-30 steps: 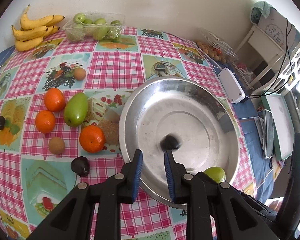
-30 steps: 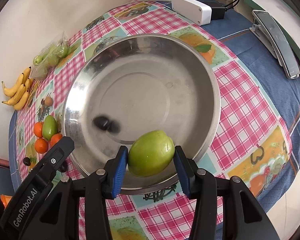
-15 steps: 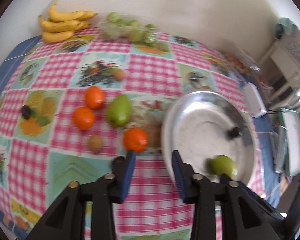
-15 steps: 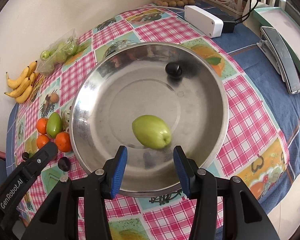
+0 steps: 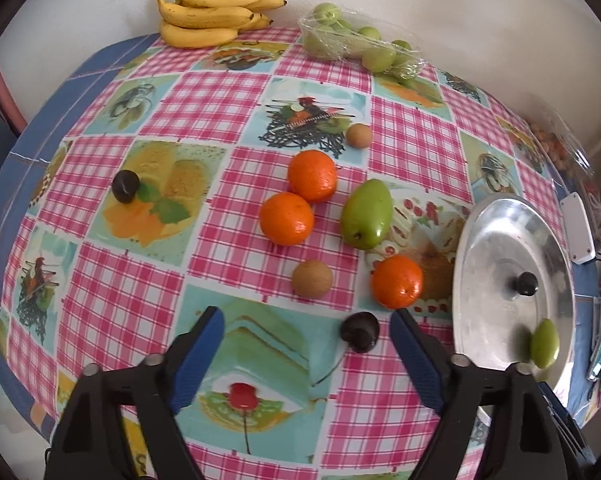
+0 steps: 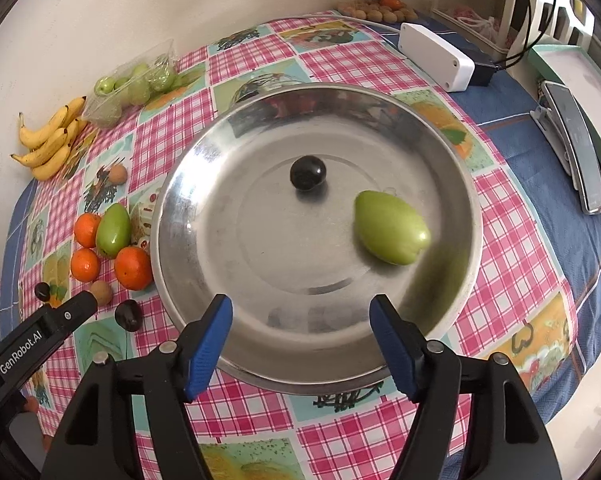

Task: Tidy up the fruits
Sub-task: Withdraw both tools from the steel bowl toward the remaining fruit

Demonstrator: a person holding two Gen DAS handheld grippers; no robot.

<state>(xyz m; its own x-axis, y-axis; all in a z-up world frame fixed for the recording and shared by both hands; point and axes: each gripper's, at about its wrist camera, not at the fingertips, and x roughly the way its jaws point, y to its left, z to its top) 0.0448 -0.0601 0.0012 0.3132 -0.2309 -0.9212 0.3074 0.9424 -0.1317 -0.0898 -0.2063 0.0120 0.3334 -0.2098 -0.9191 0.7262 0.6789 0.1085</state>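
We see only part of the far corner of the bench [image 5: 220, 112]: the clear plastic tray of small brown fruits [image 6: 376, 10] is too small and glare-washed to name them, and the wrapped pack of small green fruits [image 5: 356, 44] blurs under its film. From the left wrist view, the round steel dish [image 6: 204, 152] is cut by the right tongs' arm.

Our left tongs [image 5: 306, 354] are opening wide above the checked cloth, nothing pressed between the pads; the dark purple plum [image 5: 359, 331] lies between them, nearer the right-hand pad, just below an orange mandarin [image 5: 397, 281] and near a brown kiwi [image 5: 312, 278].

Our right tongs [image 6: 300, 346] are opening too, empty, over the dish's near rim. The green pear-shaped fruit [image 6: 392, 233] lies inside the dish beyond them, beside a second dark plum [image 6: 308, 172].
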